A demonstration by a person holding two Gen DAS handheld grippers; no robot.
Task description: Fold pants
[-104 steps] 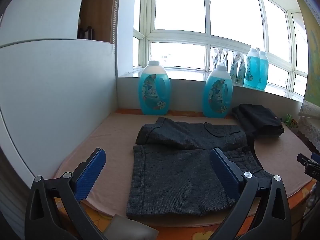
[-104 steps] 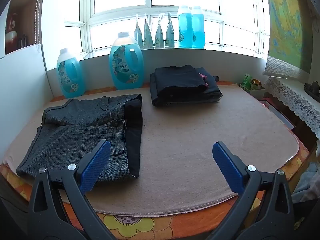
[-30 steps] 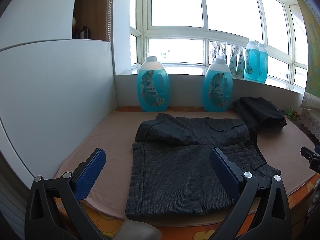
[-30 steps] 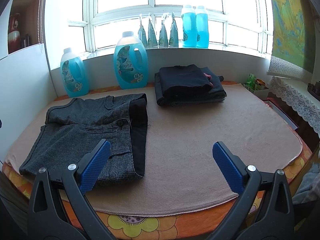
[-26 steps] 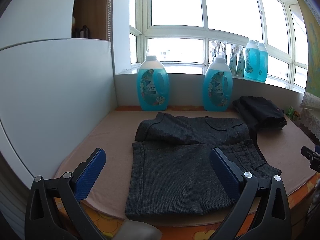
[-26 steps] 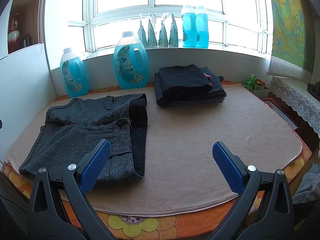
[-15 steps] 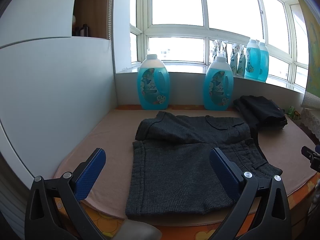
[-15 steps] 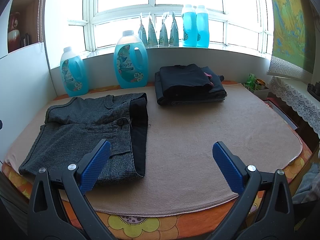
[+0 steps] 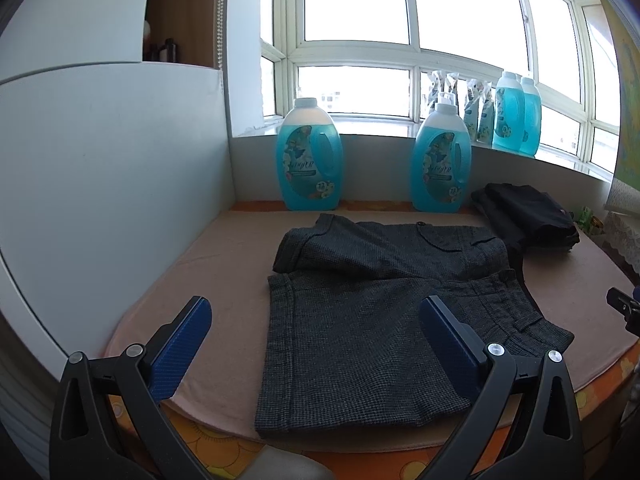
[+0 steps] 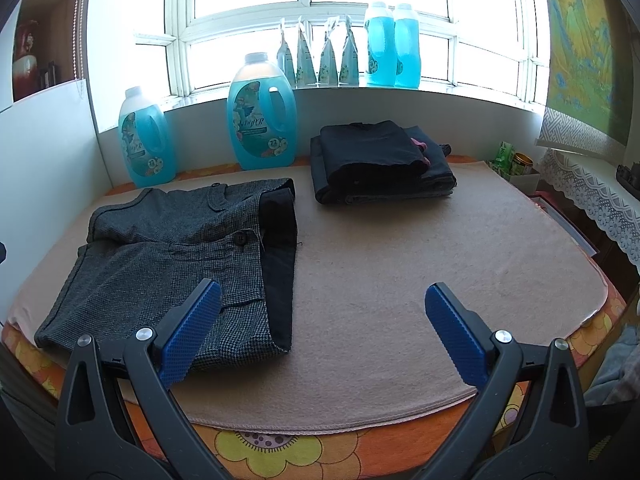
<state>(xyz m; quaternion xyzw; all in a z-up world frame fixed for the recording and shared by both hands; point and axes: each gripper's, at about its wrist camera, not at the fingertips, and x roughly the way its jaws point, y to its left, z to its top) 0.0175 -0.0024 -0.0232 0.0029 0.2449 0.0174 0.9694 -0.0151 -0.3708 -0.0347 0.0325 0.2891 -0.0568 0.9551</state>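
Grey checked short pants [image 9: 372,320] [image 10: 176,256] lie flat on the beige mat [image 10: 400,264], legs pointing left, the dark waistband lining [image 10: 280,256] turned out at the right. My left gripper [image 9: 316,328] hovers open over the near leg, close to the table's front edge, holding nothing. My right gripper [image 10: 320,312] is open too, above the mat just right of the waistband's near corner. Neither gripper touches the cloth.
A stack of folded dark clothes [image 10: 380,164] [image 9: 528,216] sits at the back right. Two large blue detergent jugs [image 10: 260,120] [image 10: 146,140] stand at the back wall, more bottles on the sill [image 10: 392,48]. A white panel [image 9: 100,184] bounds the left side.
Both views have shifted only slightly; the pants and the stack lie as before and both grippers stay open.
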